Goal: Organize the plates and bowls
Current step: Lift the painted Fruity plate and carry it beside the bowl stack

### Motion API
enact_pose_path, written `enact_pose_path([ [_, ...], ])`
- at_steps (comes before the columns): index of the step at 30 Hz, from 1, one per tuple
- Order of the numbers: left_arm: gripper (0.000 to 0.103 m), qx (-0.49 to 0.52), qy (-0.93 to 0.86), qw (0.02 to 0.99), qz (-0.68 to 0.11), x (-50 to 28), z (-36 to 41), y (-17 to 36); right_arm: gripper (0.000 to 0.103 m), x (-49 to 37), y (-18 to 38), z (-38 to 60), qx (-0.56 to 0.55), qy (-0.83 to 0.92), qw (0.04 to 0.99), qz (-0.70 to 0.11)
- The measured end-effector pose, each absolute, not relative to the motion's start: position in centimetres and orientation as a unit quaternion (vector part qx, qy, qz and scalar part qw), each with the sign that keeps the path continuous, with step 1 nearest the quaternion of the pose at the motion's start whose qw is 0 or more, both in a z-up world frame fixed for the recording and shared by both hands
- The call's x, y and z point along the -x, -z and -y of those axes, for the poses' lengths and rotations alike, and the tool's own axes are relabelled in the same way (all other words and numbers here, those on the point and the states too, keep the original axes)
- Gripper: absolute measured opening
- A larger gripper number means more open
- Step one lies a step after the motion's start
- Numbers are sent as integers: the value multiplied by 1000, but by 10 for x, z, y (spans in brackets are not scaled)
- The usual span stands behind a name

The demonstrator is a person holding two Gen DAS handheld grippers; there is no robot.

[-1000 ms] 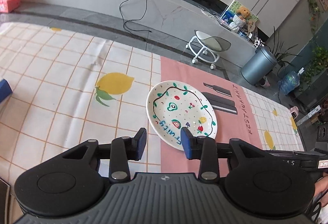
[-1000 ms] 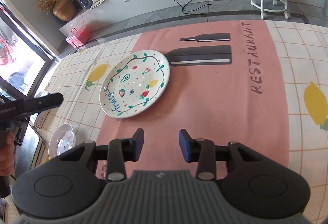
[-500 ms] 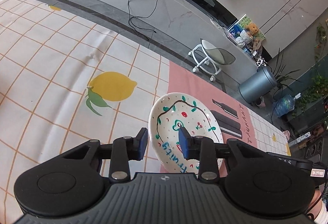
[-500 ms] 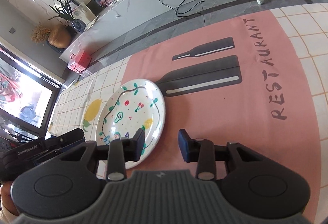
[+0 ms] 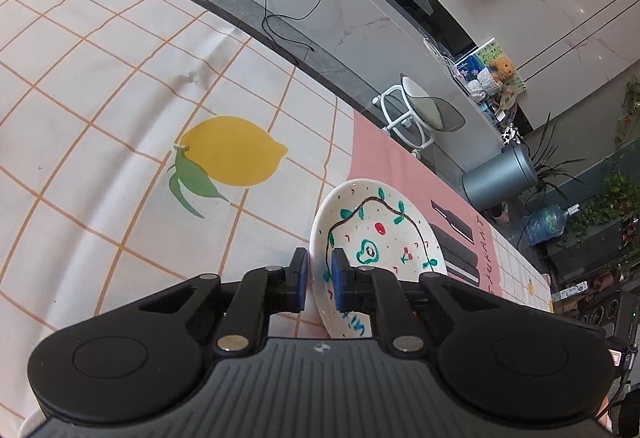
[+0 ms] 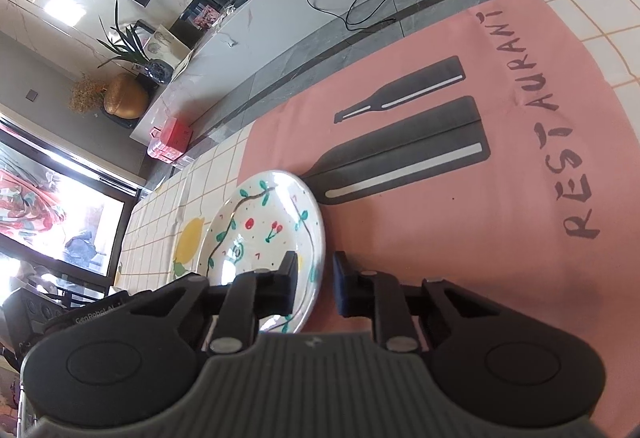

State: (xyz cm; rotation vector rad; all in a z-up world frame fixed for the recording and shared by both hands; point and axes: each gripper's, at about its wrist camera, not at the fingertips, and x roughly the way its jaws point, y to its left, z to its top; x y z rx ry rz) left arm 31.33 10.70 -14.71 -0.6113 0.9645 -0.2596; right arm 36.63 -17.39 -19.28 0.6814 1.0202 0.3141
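One white plate (image 5: 380, 238) painted with fruit lies flat where the checked part of the tablecloth (image 5: 120, 117) meets its pink panel. My left gripper (image 5: 320, 278) straddles the plate's left rim. Its jaws are closing, and both blue pads (image 5: 340, 278) touch the rim. In the right wrist view the same plate (image 6: 260, 230) has its right rim between the jaws of my right gripper (image 6: 316, 280). These jaws are closing too: one finger sits over the plate's inside, and a strip of pink cloth shows between the rim and the outer pad (image 6: 342, 286).
The pink panel (image 6: 440, 238), printed with bottles and "RESTAURANT", stretches to the right of the plate. A lemon print (image 5: 232, 149) lies to its left. Beyond the table's far edge stand a wheeled stool (image 5: 420, 113), a grey bin (image 5: 500, 177) and a low marble bench with cables.
Both grippers have come down and forward to the plate and rolled a little. Their jaws have narrowed from wide apart to straddling opposite rims. The plate has not moved.
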Motion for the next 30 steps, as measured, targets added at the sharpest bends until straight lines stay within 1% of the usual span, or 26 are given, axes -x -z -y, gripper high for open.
enact_pose_path([
  [1,11,288,122,834,-454,-313,-107,148,6,-366,194,174,-322,-146,806,-475],
  [2,9,291,123,834,-452,-313,-108,148,5,-365,196,176,-328,-145,805,-472],
  [6,8,300,117,832,-453,-311,-108,148,4,-362,201,180,-350,-146,800,-465],
  [15,7,304,118,827,-458,-295,-109,136,4,-345,194,181,-364,-141,790,-473],
  [21,7,298,129,832,-449,-269,-101,112,4,-321,178,184,-369,-139,792,-466],
  [30,7,289,145,842,-432,-218,-78,65,4,-262,139,204,-386,-144,800,-436],
])
